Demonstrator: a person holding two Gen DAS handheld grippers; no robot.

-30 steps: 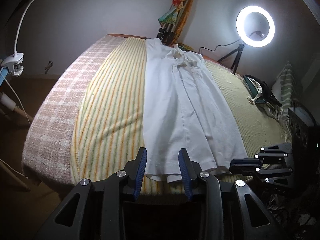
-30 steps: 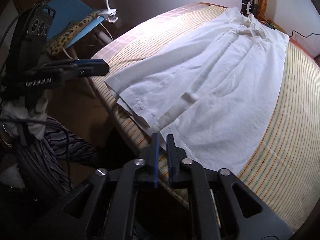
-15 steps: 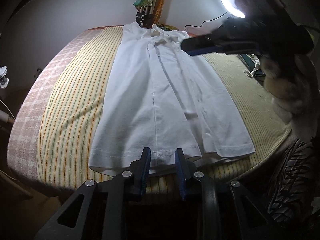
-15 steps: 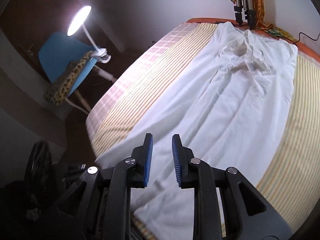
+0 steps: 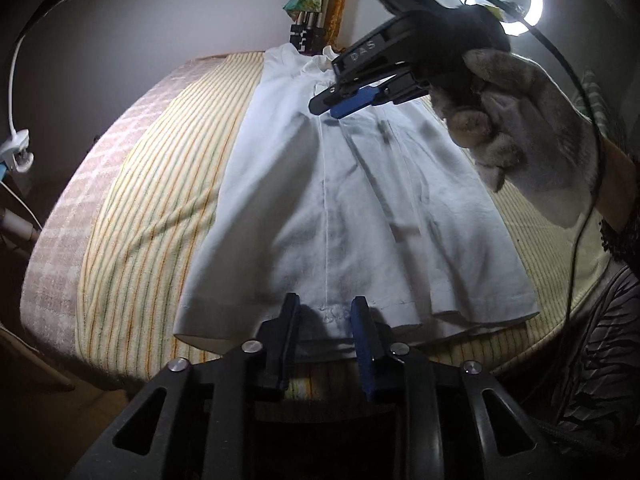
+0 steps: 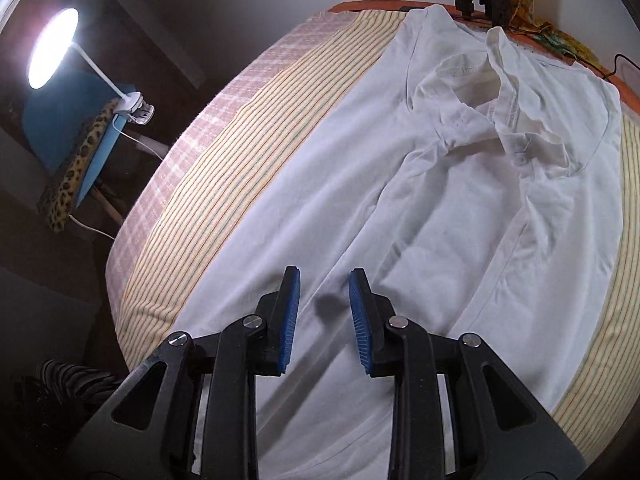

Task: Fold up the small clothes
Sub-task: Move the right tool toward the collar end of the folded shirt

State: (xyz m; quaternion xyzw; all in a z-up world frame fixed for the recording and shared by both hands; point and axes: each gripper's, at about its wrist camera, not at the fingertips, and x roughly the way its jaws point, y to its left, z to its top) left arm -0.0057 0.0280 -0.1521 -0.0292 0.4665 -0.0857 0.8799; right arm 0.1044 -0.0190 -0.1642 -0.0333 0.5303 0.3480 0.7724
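Overhead, gloved hand (image 5: pixel 532 140) angles right gripper (image 5: pixel 328 106) above garment (image 5: pixel 352 220).

The only readable text is on the right gripper (image 5: pixel 344 106), seen from the left wrist: pale raised letters on its black body, which look like "DAS". Nothing else carries writing.

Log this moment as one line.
left gripper: open, at white garment hem | right gripper: open, above garment, nothing held | garment: flat, unfolded
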